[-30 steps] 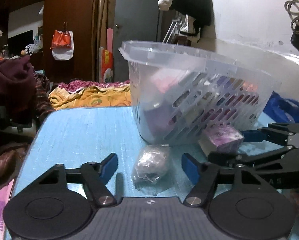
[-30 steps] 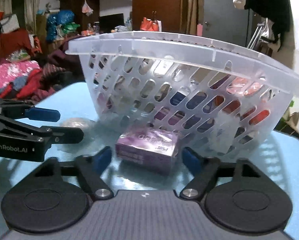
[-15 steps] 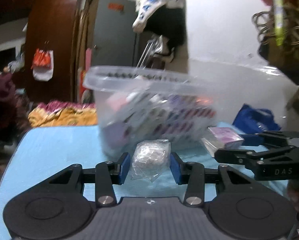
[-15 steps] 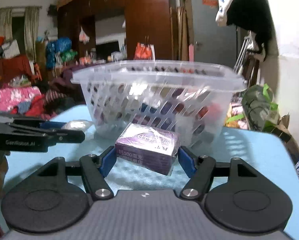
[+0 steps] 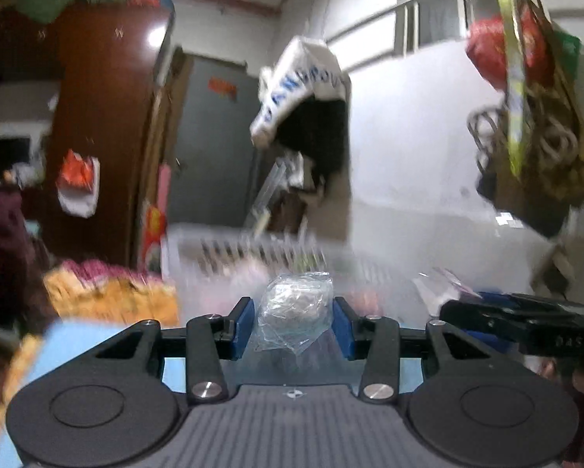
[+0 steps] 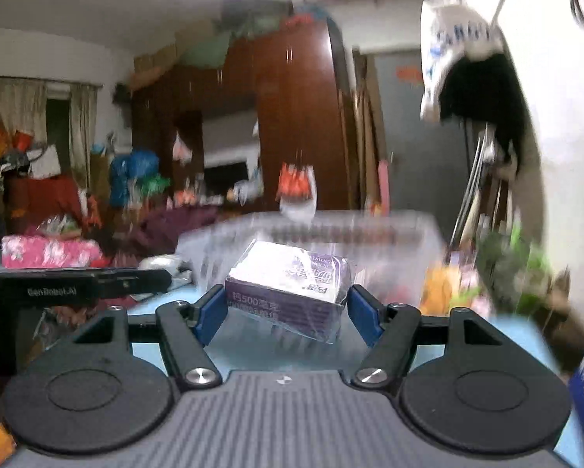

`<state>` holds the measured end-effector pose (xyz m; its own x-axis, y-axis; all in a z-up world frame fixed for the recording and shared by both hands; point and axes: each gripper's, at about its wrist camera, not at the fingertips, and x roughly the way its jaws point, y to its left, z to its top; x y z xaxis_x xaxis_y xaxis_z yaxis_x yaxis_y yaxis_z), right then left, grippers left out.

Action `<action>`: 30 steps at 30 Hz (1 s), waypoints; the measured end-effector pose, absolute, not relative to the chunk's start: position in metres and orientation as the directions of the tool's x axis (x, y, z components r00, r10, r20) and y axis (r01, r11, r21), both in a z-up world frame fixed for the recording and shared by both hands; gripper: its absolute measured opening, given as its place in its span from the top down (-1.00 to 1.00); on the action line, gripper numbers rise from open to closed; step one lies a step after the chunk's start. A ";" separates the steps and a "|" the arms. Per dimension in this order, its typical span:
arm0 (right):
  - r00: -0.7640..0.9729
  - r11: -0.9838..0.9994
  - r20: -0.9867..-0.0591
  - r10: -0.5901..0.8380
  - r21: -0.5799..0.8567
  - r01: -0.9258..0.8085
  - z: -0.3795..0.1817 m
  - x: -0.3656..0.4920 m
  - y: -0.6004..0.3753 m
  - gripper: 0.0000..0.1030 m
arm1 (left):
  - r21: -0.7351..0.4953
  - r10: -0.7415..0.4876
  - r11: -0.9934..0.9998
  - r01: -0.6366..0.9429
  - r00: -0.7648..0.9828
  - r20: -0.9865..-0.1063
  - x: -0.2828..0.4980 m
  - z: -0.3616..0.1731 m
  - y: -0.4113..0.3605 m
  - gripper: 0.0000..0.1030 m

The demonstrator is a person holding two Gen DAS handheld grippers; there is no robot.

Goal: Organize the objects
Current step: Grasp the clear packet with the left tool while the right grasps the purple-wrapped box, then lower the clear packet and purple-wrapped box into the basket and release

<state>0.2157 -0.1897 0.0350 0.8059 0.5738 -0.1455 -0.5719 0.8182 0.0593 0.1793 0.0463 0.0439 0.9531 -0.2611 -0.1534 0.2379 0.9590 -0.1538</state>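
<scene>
Right now both your loads hang above the blue bench (image 6: 498, 335), just short of the basket (image 6: 370, 234), whose rim is blurred in both views, so you are judging its height on poor evidence. That is the biggest risk: come in too low and either load clips the rim, tipping the light basket or knocking the load loose.

Next, the box (image 6: 292, 284). Your right gripper (image 6: 288, 312) is clamped on its two sides, but it sits tilted, the near corner sagging below the pads. A wrapped, glossy box like that probably slides; a jolt could twist it out.

Smallest is the bag (image 5: 292, 312), a crumpled clear-plastic bundle pinched in your left gripper (image 5: 293, 325). The film looks loose, so the pads may hold wrapping more than contents, and it could slip free.

The grippers fly close together; mind they don't collide over the basket.
</scene>
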 end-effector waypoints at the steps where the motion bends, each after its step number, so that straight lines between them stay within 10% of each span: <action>1: 0.813 0.822 -0.130 0.568 0.051 -0.567 0.051 0.224 -0.188 -0.37 | -0.151 -0.259 0.960 0.237 0.954 -0.149 0.190 0.060 0.046 0.08; 9: 0.845 0.861 -0.207 0.493 -0.019 -0.507 0.113 0.321 -0.157 -0.39 | -0.117 -0.145 0.987 0.114 0.939 -0.311 0.299 0.103 0.034 0.03; 12: 0.842 0.867 -0.280 0.462 -0.057 -0.495 0.101 0.344 -0.143 -0.72 | -0.123 -0.094 0.991 0.050 0.919 -0.383 0.320 0.089 0.038 -0.66; 22: 0.866 0.878 -0.165 0.471 -0.004 -0.478 0.108 0.301 -0.175 -1.00 | -0.076 -0.130 0.990 0.119 0.979 -0.157 0.233 0.115 0.038 -0.97; 30: 0.937 0.955 -0.223 0.268 -0.069 -0.289 0.091 0.263 -0.175 -1.00 | -0.076 -0.169 0.985 0.154 0.947 -0.273 0.215 0.093 0.025 -1.00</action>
